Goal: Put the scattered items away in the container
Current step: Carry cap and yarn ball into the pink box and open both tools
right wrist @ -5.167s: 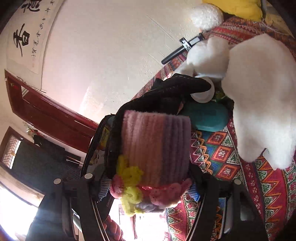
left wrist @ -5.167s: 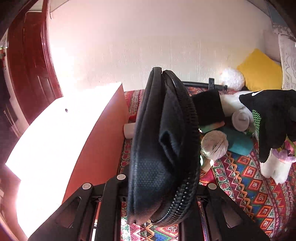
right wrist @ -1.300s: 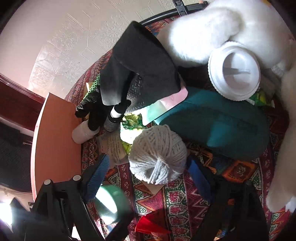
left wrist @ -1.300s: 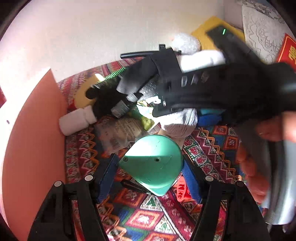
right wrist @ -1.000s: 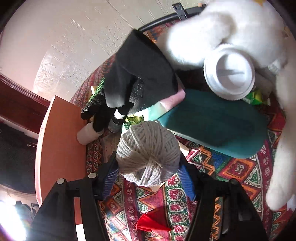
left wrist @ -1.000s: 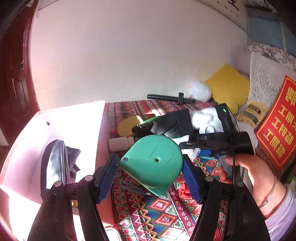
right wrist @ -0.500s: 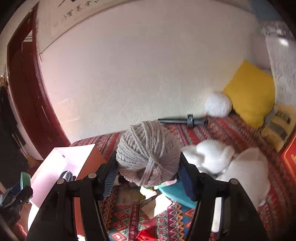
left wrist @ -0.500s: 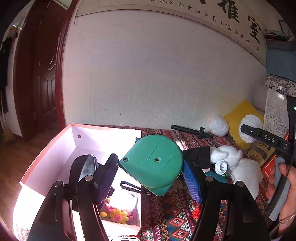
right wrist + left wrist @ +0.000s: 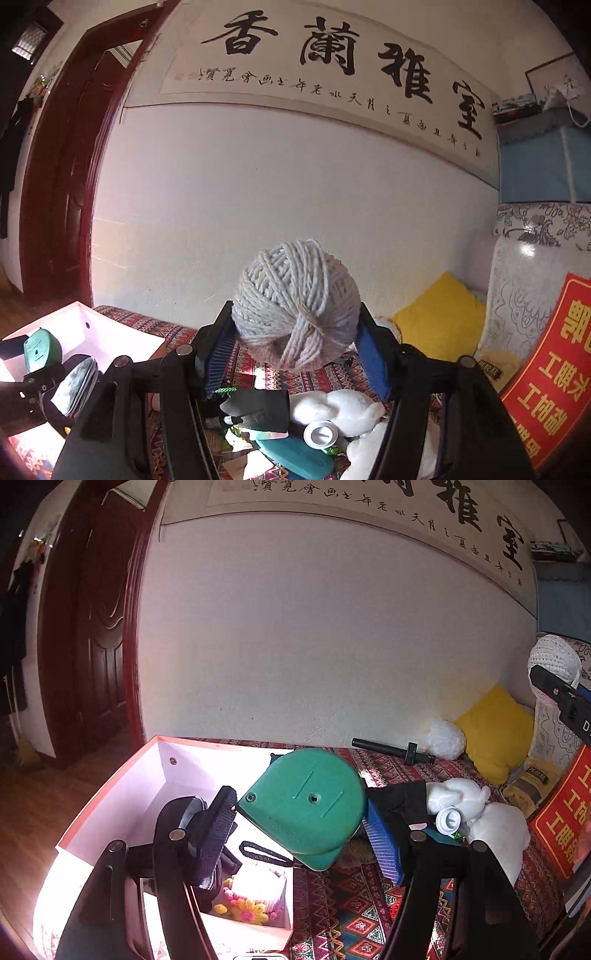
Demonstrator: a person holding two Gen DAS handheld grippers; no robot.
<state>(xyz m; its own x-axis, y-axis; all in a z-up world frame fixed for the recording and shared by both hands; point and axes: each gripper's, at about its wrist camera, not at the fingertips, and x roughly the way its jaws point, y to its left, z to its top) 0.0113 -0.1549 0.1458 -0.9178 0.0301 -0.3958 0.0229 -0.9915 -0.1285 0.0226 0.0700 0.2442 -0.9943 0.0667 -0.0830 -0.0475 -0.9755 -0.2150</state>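
My left gripper [image 9: 301, 829] is shut on a green tape measure [image 9: 306, 806] and holds it in the air by the right end of the open box [image 9: 122, 797]. The box, white inside, holds a black pouch [image 9: 175, 812] and a knitted cup with yarn flowers [image 9: 255, 897]. My right gripper [image 9: 295, 345] is shut on a ball of grey yarn [image 9: 295, 302], held high above the pile; it also shows at the right edge of the left wrist view [image 9: 554, 661]. The box shows in the right wrist view [image 9: 99, 336] at lower left.
On the patterned cloth [image 9: 347, 915] lie a black glove [image 9: 258, 404], a teal case [image 9: 295, 458], a white lid [image 9: 320, 434], white plush toys [image 9: 495, 827] and a black rod [image 9: 391, 751]. A yellow cushion [image 9: 439, 317] and a red sign [image 9: 550, 373] stand at the right.
Both grippers have risen and tilted up from the pile, so more wall shows. The left one carries the tape measure beside the box; the right one has lifted the yarn ball higher.
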